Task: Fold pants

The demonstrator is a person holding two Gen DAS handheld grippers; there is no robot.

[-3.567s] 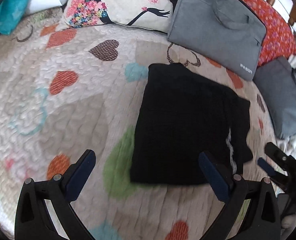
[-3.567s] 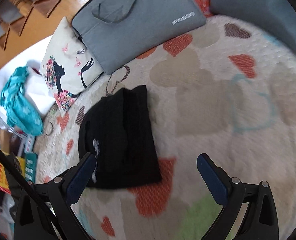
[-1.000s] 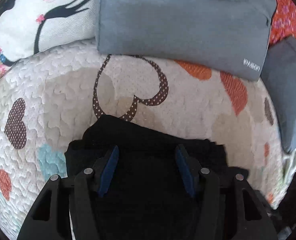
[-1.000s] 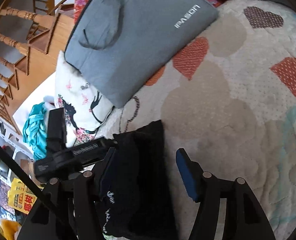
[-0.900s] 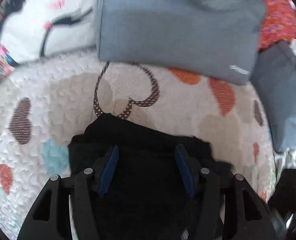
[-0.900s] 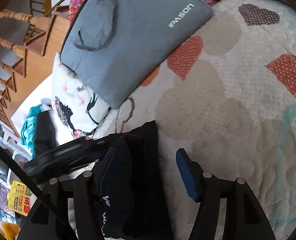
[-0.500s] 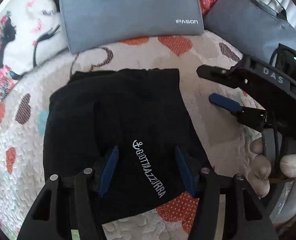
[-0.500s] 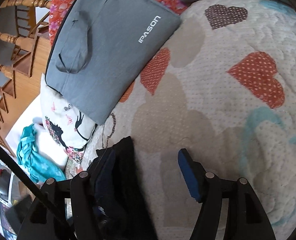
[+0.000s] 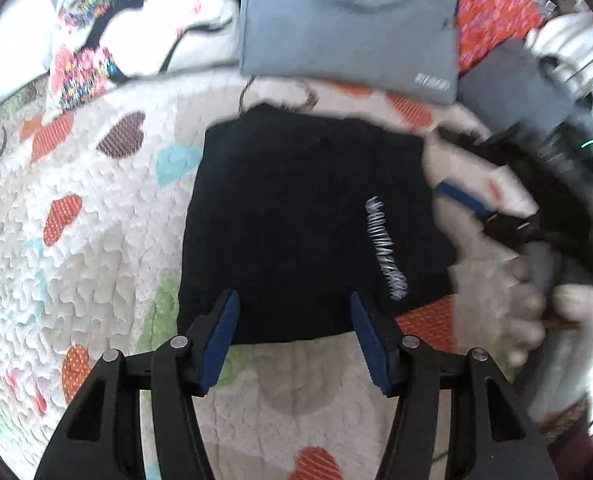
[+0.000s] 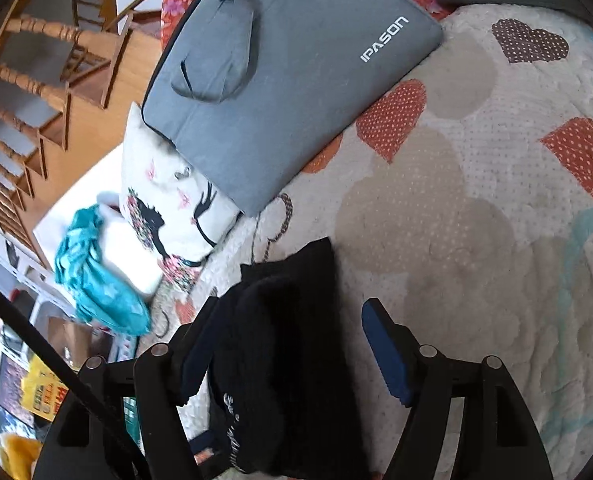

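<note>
I see the black pants [image 9: 296,220] folded flat on the heart quilt [image 9: 96,240] of the bed. My left claw [image 9: 294,334] is open wide over their near edge. My right claw [image 10: 292,360] is open too, with the pants between its fingers.

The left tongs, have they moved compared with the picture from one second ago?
Yes. The left tongs have pulled back from the gray bag: then their tips lay over the black pants, now they sit at the near edge, open.
</note>
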